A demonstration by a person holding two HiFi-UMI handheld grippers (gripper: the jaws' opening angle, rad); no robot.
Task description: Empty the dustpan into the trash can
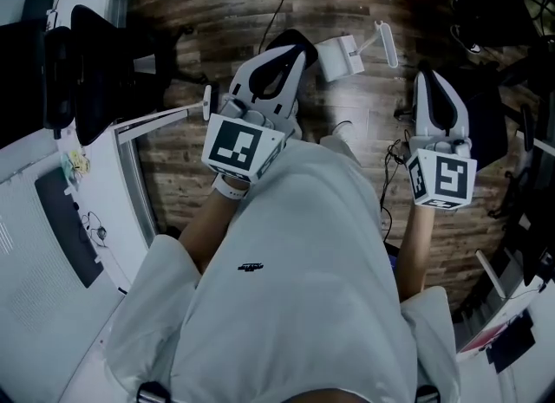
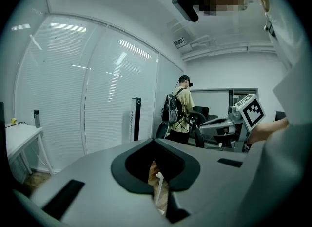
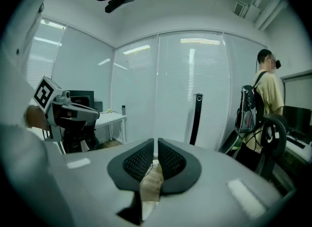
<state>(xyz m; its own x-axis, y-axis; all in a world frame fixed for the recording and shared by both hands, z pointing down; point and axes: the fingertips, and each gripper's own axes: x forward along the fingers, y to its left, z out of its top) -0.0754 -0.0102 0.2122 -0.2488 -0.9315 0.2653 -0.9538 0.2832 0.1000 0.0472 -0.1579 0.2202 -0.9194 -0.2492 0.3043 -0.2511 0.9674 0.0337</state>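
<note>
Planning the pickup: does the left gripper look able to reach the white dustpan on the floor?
Probably yes: the dustpan lies on the wood floor just ahead of the left gripper, nothing between; its shut jaws must open first.

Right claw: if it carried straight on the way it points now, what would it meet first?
Nothing near, it seems: the right claw aims at the blind-covered glass wall, and the way there looks free. The tall black column stands just right of that line; depth is unclear.
</note>
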